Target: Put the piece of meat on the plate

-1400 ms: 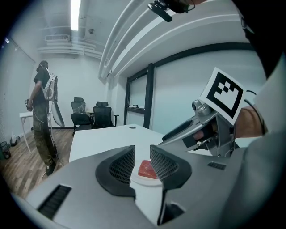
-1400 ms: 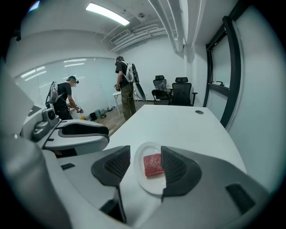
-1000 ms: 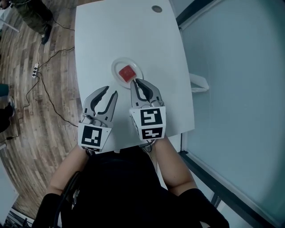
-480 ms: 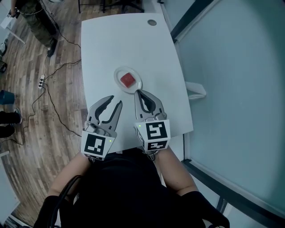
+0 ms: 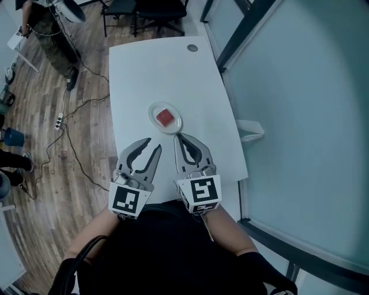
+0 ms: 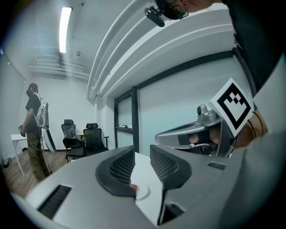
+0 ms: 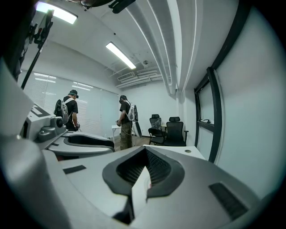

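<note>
The piece of meat lies on the plate mid-table, so your job looks done. Your right gripper is closed on nothing. Your left gripper stands open and empty, and both are near the plate but clear of it.

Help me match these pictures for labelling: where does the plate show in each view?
Head view: plate mid-picture, on the table.
Left gripper view: plate low centre, between the left gripper's open jaws.
Right gripper view: not made out; the right gripper's shut jaws block it.
Shared landmark: black office chairs beyond the table.
</note>
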Demonstrator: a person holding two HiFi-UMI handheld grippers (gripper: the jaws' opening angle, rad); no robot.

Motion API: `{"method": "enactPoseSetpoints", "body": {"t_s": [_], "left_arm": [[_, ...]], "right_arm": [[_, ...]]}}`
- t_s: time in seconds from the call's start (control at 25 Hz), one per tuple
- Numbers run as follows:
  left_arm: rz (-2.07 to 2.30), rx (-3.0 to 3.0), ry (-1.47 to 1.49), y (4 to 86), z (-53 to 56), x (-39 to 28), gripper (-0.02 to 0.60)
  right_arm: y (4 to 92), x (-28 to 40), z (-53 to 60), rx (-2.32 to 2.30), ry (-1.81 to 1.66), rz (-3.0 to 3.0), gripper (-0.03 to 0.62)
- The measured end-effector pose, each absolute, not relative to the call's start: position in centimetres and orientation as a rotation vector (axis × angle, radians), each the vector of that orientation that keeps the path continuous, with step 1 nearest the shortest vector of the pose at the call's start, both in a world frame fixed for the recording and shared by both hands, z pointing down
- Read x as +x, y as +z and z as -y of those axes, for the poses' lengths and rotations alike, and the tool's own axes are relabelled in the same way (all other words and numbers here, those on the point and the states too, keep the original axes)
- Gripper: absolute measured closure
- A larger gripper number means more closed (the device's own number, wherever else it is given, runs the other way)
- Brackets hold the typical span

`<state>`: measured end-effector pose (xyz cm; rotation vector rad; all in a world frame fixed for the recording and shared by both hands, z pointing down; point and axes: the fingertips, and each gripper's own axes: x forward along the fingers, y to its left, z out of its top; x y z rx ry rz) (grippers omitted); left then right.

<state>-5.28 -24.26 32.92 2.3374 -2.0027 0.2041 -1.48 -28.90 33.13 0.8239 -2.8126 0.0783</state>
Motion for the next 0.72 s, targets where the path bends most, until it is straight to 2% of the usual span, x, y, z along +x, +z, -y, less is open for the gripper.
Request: {"method": "enactPoseSetpoints", "body": {"t_s": [0.2, 0.28, 0.32, 0.72], "left_arm": [[2.033, 2.344, 0.186, 31.6, 23.1, -5.0, 0.473], [2.060, 2.335, 0.187, 31.4, 22.6, -5.2, 0.572], [2.068, 2.327, 0.185, 31.3, 22.3, -5.2, 0.578], [2.045, 2.325, 0.073, 29.8, 21.7, -5.0, 0.578]], "right_arm": [[31.8, -1.3, 27.4, 0.795, 0.078, 2.854, 0.591], [31.2, -1.5, 26.7, 0.789, 0.061, 2.875, 0.591], [30.9, -1.6, 26.3, 0.790, 0.051, 2.890, 0.591], [29.2, -1.9, 24.7, 0.799, -0.018, 3.002, 0.591]]}}
